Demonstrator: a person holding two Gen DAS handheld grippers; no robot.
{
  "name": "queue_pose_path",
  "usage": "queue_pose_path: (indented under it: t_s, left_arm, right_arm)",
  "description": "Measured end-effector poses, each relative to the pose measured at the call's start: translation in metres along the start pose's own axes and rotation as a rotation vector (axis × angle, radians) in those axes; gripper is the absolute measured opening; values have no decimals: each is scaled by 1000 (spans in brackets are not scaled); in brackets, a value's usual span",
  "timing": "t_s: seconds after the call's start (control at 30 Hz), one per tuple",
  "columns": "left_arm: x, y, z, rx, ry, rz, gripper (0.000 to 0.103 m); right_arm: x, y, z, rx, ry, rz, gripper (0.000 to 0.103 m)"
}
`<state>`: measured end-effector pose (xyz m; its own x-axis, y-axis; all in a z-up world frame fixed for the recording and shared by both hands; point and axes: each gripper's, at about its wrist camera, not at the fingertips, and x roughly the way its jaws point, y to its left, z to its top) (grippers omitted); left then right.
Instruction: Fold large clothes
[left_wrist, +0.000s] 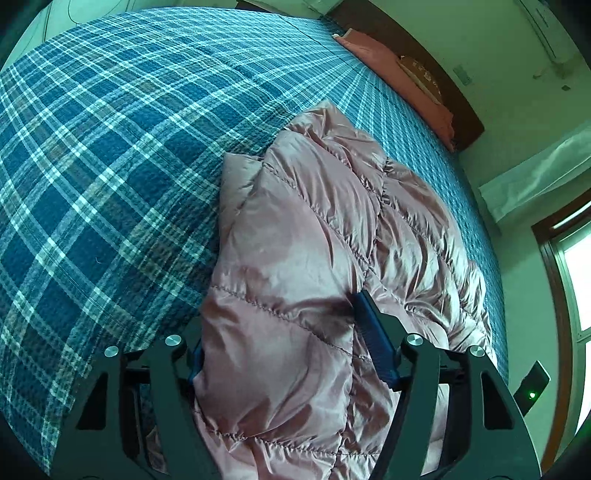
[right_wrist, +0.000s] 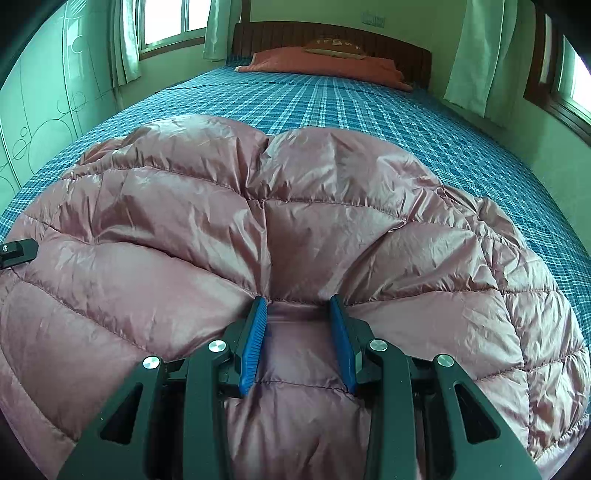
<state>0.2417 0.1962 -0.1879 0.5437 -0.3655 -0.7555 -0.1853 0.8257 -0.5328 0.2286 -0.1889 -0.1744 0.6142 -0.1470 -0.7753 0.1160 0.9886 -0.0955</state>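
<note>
A shiny dusty-pink quilted down jacket lies folded on a bed with a blue plaid cover. In the left wrist view, my left gripper has a thick fold of the jacket bulging between its blue pads; the left pad is mostly hidden by fabric. In the right wrist view the jacket fills the foreground, and my right gripper has a fold of it pinched between its blue pads. The other gripper's black body shows at the left edge.
An orange pillow with a small brown cushion lies at the wooden headboard. Windows with pale curtains are on both sides. A patterned wardrobe door stands left of the bed.
</note>
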Motion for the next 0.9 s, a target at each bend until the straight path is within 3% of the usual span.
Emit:
queue_pose_path:
  t_s: [0.17, 0.3, 0.43, 0.53, 0.9]
  left_arm:
    - [0, 0, -1, 32, 19, -19, 60]
    - [5, 8, 3, -12, 19, -39, 62]
    - [5, -9, -2, 67, 17, -35, 32]
    - [-8, -21, -4, 108, -17, -25, 19]
    - [-53, -96, -19, 319, -158, 51, 15]
  right_arm:
    - [-1, 1, -1, 2, -2, 0, 36]
    - [-1, 2, -1, 4, -4, -2, 36]
    - [-2, 4, -1, 4, -6, -8, 36]
    - [-2, 6, -2, 3, -7, -11, 36]
    - [-12, 1, 3, 17, 0, -12, 36]
